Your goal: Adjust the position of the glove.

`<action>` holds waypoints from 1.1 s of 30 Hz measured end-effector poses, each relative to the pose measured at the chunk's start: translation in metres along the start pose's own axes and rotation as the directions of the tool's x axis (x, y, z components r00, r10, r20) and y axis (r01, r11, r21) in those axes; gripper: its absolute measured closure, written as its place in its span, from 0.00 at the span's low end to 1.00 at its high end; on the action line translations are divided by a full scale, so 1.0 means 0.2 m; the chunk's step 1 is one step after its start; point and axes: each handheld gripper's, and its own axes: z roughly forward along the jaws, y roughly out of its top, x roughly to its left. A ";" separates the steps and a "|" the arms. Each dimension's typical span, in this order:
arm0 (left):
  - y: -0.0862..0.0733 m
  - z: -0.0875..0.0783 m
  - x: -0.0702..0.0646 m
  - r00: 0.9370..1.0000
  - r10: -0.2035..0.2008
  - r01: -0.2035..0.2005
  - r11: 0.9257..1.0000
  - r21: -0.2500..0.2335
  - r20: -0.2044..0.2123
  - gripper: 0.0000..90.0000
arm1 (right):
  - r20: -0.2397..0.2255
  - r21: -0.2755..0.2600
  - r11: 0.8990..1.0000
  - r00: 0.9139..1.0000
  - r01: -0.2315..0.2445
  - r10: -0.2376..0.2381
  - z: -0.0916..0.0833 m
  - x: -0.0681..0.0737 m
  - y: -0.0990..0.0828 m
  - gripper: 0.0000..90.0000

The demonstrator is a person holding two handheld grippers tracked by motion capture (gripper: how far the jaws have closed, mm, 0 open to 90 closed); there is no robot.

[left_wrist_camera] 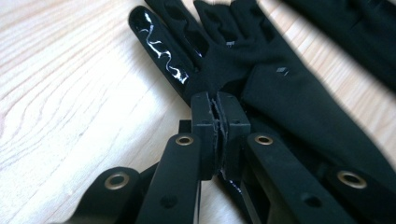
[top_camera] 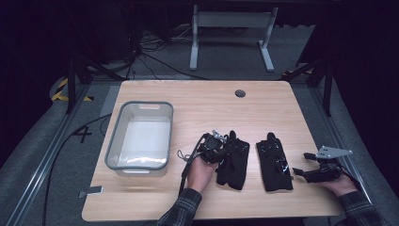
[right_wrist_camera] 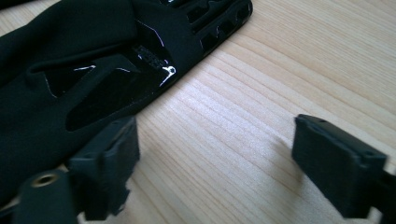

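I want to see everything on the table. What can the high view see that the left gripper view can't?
High view alone: the grey bin, the right glove and the open right gripper. Left gripper view alone: the left gripper with jaws shut on the left glove, plus a shiny squiggle on one glove finger. Both: that glove and the wooden table.

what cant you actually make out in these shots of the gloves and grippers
- High view: the left gripper lies black against the left glove, so its jaws are lost there.
- Left gripper view: the shut pads hide how much fabric they pinch; the right glove is cut off by the top and right edges.
- Right gripper view: that glove runs off the top and left edges.
- High view: the bin interior is washed out by glare.
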 end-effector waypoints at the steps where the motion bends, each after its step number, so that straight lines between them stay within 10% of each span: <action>1: 0.00 -0.01 0.00 1.000 -0.001 0.001 1.000 -0.001 0.007 0.97 | -0.002 0.004 1.000 1.000 0.003 -0.003 0.00 0.00 0.00 0.26; 12: 0.02 -0.06 0.00 0.997 -0.036 0.040 0.997 -0.065 0.068 0.97 | -0.100 -0.056 0.998 0.994 0.038 -0.044 -0.02 0.05 0.12 0.95; 33: 0.03 -0.09 0.00 0.994 -0.043 0.051 0.995 -0.087 0.096 0.97 | -0.168 0.018 0.992 0.978 0.126 -0.122 0.18 0.13 0.25 1.00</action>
